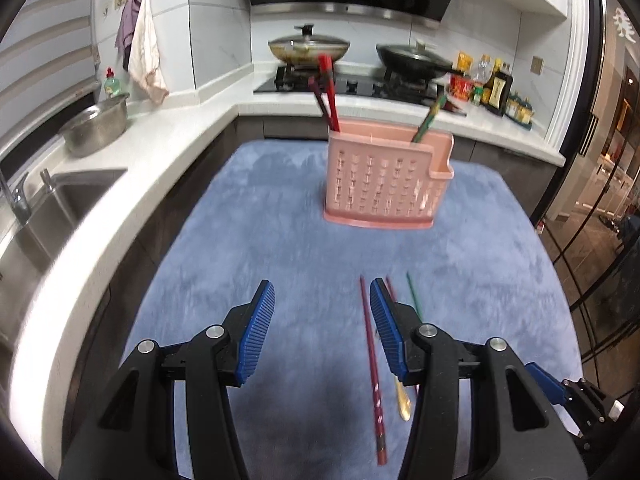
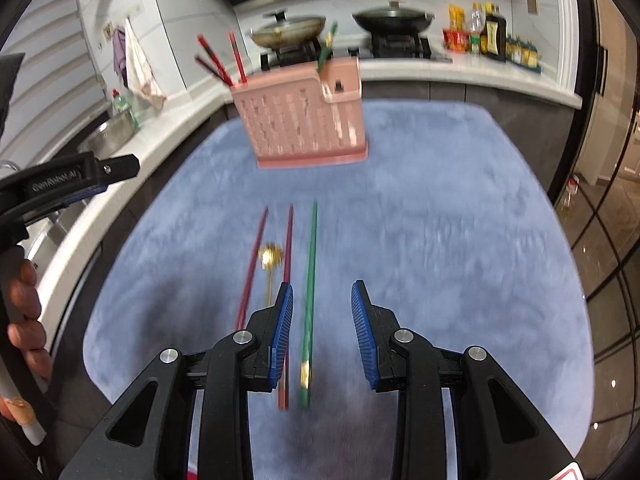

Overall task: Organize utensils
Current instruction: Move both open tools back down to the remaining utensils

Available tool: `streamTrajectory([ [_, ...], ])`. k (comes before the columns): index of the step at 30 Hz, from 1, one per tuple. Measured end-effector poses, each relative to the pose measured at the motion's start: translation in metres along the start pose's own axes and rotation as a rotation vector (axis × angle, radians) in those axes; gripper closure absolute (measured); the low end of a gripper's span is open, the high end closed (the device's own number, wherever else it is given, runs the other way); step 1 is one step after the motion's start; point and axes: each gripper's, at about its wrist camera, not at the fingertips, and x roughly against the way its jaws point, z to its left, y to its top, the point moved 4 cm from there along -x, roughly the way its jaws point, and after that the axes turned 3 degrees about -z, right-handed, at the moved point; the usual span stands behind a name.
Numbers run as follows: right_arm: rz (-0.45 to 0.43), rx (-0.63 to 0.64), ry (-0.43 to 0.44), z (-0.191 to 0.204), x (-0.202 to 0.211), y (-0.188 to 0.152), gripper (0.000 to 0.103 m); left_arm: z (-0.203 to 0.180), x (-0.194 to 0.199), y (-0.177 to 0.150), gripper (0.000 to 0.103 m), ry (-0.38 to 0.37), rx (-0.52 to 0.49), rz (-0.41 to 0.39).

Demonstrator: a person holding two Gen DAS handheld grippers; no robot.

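While the pink perforated plastic utensil holder (image 1: 384,184) already has four chopsticks, two red chopsticks (image 2: 252,268), a green chopstick (image 2: 309,280) and a gold spoon (image 2: 270,260) wait on the blue mat (image 2: 440,240); left gripper (image 1: 322,292) and right gripper (image 2: 322,294) gape wide, empty.

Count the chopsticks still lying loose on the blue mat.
3. Two dark red chopsticks lie either side of the gold spoon; one green chopstick lies right of them, between the right gripper's open fingers. Motion blur may hide more.

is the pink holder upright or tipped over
Upright. The holder stands on its flat base on the blue mat, with red chopsticks and a green one sticking up out of it.
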Motion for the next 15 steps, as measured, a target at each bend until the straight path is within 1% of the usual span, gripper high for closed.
streamTrajectory([
  [6,0.068,0.005,-0.001,0.003,-0.018,-0.035,0.073,0.007,-0.010,-0.040,0.056,0.014,0.005,0.055],
  [12,0.111,0.003,0.002,0.004,-0.033,-0.056,0.073,0.014,-0.019,-0.067,0.056,0.026,0.012,0.105],
  [15,0.126,0.004,0.003,0.006,-0.038,-0.062,0.076,0.016,-0.022,-0.077,0.056,0.031,0.014,0.124],
])
